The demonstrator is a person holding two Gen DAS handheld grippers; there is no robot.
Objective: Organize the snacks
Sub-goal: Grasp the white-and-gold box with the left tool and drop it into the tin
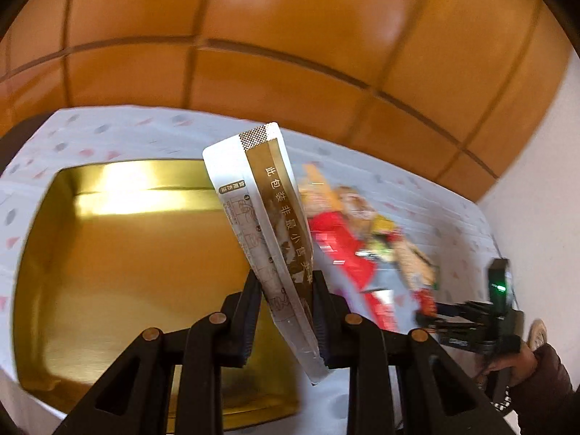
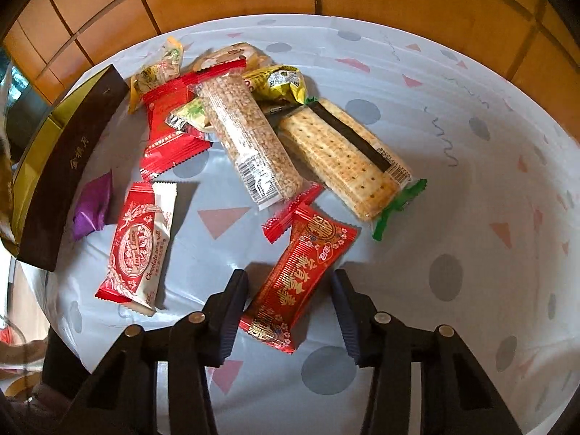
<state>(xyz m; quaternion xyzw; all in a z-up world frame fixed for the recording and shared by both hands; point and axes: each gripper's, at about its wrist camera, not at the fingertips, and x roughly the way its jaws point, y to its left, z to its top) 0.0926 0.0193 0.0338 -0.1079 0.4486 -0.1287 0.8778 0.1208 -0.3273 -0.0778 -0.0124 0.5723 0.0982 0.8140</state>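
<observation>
My left gripper point(image 1: 286, 282) is shut on a long white and brown sachet point(image 1: 266, 217), held upright over the near right corner of an open gold tin point(image 1: 119, 275), which looks empty. My right gripper point(image 2: 290, 282) is open, its fingers on either side of a red and gold snack packet point(image 2: 299, 282) lying on the tablecloth. Beyond it lie a cracker pack with green ends point(image 2: 344, 159), a grain bar point(image 2: 246, 137), a red and white chocolate roll point(image 2: 139, 246), other red packets point(image 2: 170, 127), a yellow packet point(image 2: 277, 85) and a purple sweet point(image 2: 90, 210).
The snack pile also shows blurred in the left wrist view point(image 1: 362, 246), right of the tin. The tin's dark brown side point(image 2: 69, 166) stands at the left of the right wrist view. A spotted white tablecloth point(image 2: 453, 145) covers the table. Orange floor tiles point(image 1: 290, 36) lie beyond.
</observation>
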